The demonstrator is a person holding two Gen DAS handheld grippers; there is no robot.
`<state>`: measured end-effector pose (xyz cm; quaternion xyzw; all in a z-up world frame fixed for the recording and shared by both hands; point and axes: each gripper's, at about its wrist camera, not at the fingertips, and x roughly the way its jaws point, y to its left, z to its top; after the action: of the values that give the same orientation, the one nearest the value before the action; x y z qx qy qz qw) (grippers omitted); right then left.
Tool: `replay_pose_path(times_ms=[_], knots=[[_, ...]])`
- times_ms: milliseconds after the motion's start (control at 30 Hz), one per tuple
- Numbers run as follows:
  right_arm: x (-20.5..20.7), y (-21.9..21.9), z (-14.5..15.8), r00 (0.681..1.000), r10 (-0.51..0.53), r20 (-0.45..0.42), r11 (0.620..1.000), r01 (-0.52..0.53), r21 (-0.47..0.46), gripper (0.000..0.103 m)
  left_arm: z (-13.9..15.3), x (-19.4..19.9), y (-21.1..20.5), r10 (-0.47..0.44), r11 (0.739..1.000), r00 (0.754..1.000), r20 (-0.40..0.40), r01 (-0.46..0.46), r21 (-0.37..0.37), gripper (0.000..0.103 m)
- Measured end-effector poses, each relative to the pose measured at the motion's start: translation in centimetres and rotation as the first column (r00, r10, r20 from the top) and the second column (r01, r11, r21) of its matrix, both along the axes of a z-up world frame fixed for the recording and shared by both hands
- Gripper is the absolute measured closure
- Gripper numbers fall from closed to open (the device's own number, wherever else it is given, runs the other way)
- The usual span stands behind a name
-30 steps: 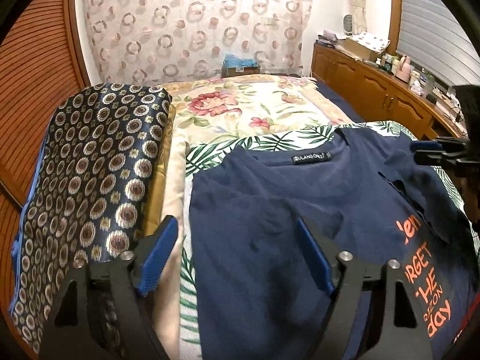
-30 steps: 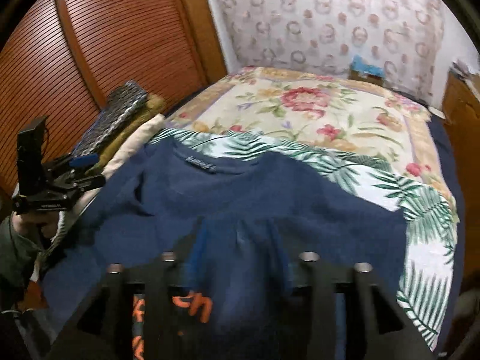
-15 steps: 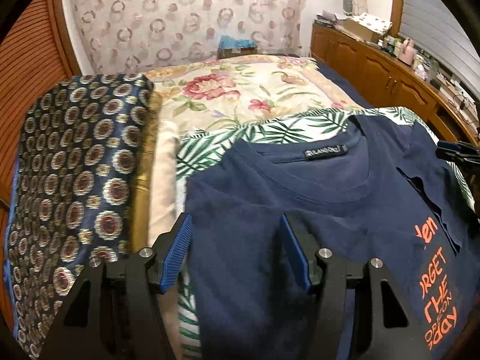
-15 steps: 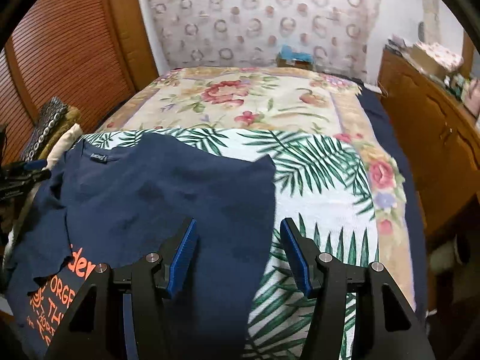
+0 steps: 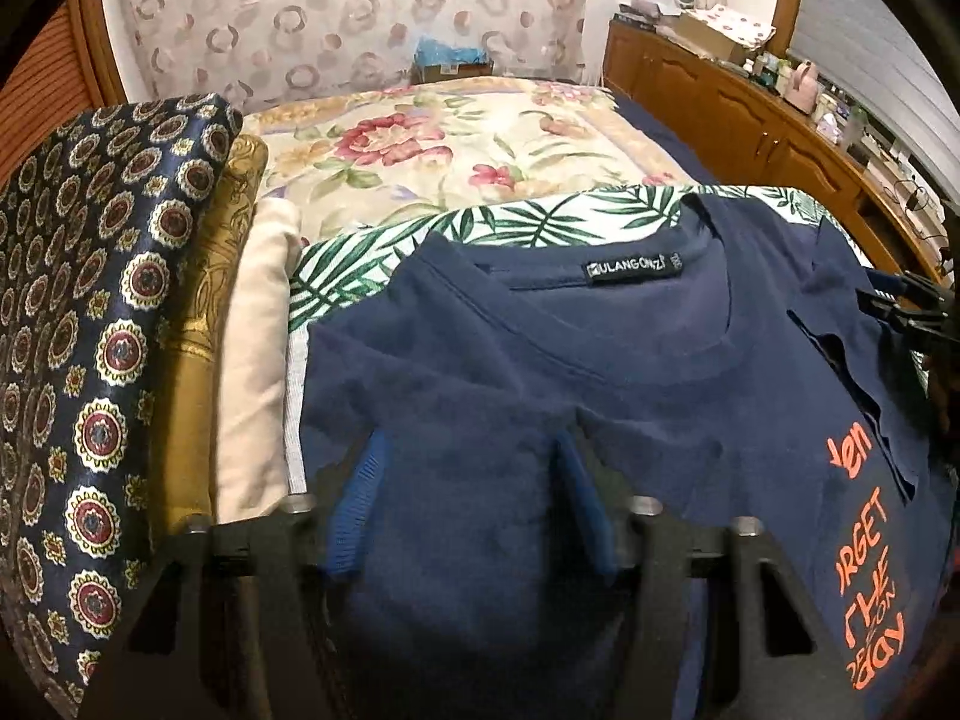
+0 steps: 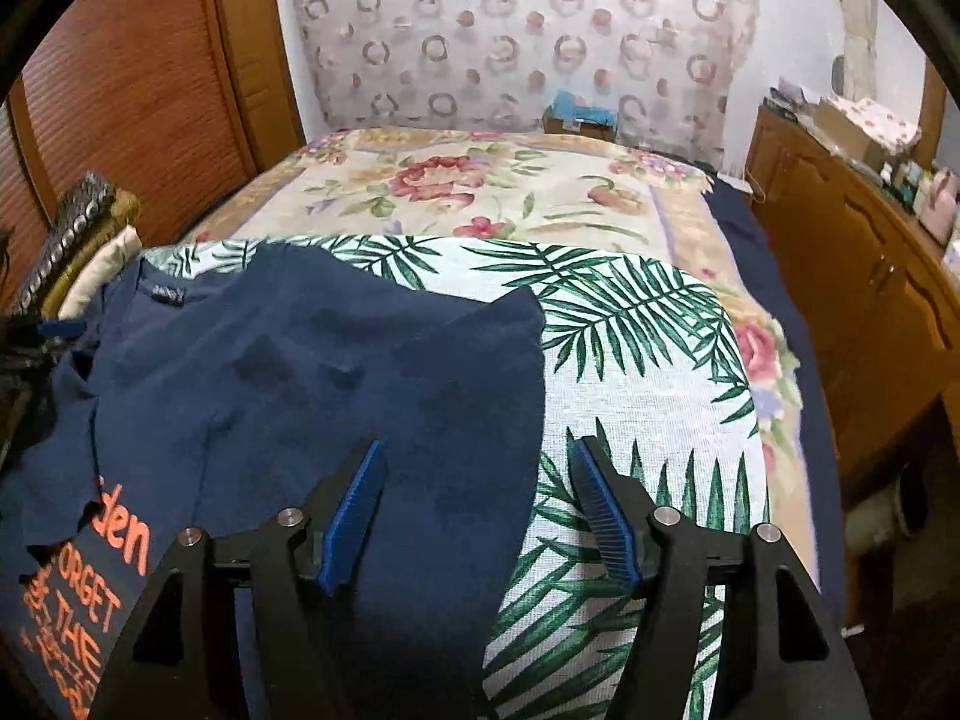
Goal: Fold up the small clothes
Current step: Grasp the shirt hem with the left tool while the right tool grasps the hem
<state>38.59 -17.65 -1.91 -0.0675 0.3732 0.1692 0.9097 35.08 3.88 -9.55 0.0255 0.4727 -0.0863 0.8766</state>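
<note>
A floral bedspread (image 6: 480,192) is covering the bed, and a palm-leaf cloth (image 6: 648,360) is lying across its near part. A navy T-shirt (image 5: 630,360) with orange lettering is lying on that cloth, collar and label facing the far end of the bed. A stack of folded fabrics (image 5: 108,330) is sitting just beside the shirt's edge in the left wrist view. The left gripper (image 5: 474,492) is sitting on the shirt's near side with a raised hump of navy cloth filling the gap between its blue pads; the jaws are partly apart, and whether they are pinching it cannot be told. The right gripper (image 6: 477,504) is hovering wide open over the shirt's edge, holding nothing, one pad above the navy fabric and the other above the palm-leaf cloth.
</note>
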Motion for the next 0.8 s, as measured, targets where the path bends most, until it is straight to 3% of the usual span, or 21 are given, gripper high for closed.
replay_pose_path(times_ms=[33,67,100,167,367,733,800], knots=[[0.0,0.3,0.0,1.0,0.001,0.001,1.0,-0.001,-0.012,0.034,0.0,0.1,-0.1,-0.005,1.0,1.0,-0.003,0.005,-0.014,0.069],[-0.4,0.1,0.0,1.0,0.003,0.002,1.0,-0.003,-0.016,0.033,0.1,0.2,-0.1,-0.007,1.0,1.0,-0.006,0.007,-0.026,0.085],[-0.4,0.0,0.0,1.0,0.005,0.001,1.0,-0.005,-0.016,0.033,0.2,0.2,-0.2,-0.007,0.999,1.0,-0.01,0.007,-0.033,0.093],[-0.4,-0.3,0.1,1.0,0.007,0.0,1.0,-0.007,-0.013,0.032,0.4,0.1,-0.1,0.0,0.999,1.0,-0.003,0.0,-0.033,0.097],[-0.3,-0.5,0.1,1.0,0.009,0.0,1.0,-0.009,-0.013,0.032,5.4,-2.2,1.3,0.046,0.998,0.987,0.155,-0.038,-0.051,0.098],[0.9,-0.8,0.3,0.999,0.045,-0.027,0.999,-0.045,-0.014,0.031,6.8,-3.7,2.4,0.043,0.995,0.983,0.177,-0.027,-0.092,0.099],[1.8,-1.1,0.5,0.998,0.045,-0.047,0.999,-0.044,0.017,0.039,7.2,-4.2,2.0,0.033,0.995,0.981,0.191,-0.014,-0.101,0.099]])
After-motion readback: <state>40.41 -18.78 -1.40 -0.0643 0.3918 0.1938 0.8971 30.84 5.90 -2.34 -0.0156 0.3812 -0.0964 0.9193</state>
